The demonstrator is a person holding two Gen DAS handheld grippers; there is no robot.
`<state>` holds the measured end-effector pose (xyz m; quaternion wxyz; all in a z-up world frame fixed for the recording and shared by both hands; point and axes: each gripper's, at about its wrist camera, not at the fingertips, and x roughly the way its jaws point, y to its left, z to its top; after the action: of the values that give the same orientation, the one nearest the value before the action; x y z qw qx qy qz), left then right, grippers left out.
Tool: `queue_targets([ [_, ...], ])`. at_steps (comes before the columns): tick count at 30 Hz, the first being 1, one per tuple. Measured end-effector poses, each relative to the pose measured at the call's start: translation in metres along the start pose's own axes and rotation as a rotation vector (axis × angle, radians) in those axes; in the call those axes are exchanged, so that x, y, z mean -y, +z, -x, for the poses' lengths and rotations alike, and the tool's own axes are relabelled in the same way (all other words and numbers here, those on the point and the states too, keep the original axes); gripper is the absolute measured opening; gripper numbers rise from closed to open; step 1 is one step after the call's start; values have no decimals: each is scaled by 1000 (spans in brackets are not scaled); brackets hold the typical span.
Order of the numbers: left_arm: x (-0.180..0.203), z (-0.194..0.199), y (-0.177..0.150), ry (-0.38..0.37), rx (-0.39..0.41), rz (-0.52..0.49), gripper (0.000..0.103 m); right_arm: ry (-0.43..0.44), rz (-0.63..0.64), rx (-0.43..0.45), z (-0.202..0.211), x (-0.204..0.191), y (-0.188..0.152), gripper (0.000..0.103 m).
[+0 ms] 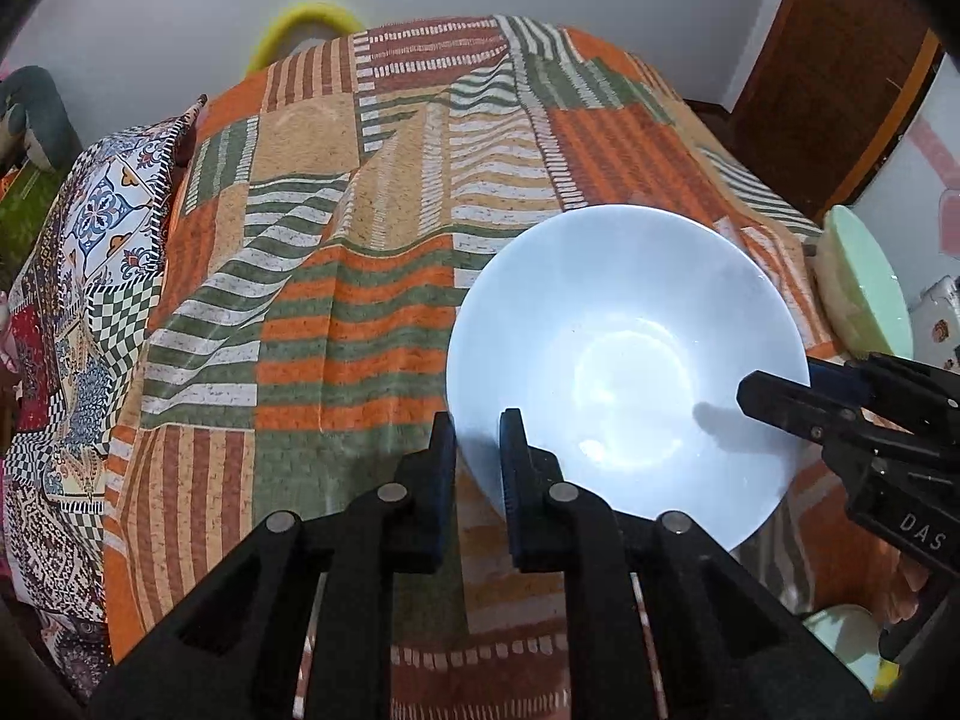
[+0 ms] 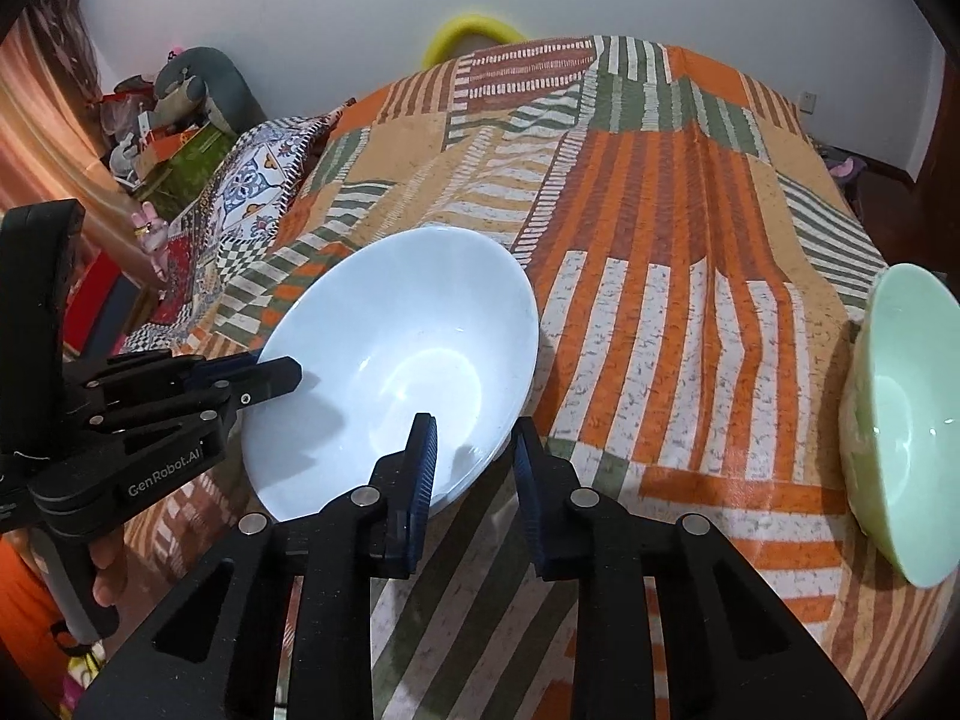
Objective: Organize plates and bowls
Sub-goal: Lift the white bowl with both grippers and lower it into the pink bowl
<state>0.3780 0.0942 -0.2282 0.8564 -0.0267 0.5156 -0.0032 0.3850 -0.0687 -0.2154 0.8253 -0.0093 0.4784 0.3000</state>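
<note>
While resting upright on cloth [image 1: 360, 300], seized at two places on its rim: white bowl [image 1: 630, 360]. Left gripper [image 1: 480, 456] clamped narrow on the near-left rim of the white bowl, one finger outside the wall, the other inside. Right gripper [image 2: 474, 468] set astride the opposite rim, likewise one finger inside and one outside, jaws narrow; hard to tell whether its pads already press the wall or only flank it. Well to the right of the white bowl, apart from it and untouched: green bowl [image 2: 906, 420]. Judged as the grasping step, with nothing yet lifted, nested or stacked. Next move, by this reading: confirm firm contact at the right rim, then raise both sides of the white bowl together, keeping it level, and carry it rightward toward the green bowl for stacking. Calls for matched lifting on both sides, since a thin, smooth rim pinched at two small points may slip or twist if one side leads. Calls also for clearance over the folds of cloth around the white bowl.
</note>
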Motion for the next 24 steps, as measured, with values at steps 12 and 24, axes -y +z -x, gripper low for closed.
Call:
queue_targets([
  [12, 18, 94, -32, -21, 107, -19, 14, 21, 48, 94, 73, -26, -17, 23],
  [24, 19, 187, -87, -16, 195, 24, 14, 64, 87, 186, 130, -65, -45, 23],
])
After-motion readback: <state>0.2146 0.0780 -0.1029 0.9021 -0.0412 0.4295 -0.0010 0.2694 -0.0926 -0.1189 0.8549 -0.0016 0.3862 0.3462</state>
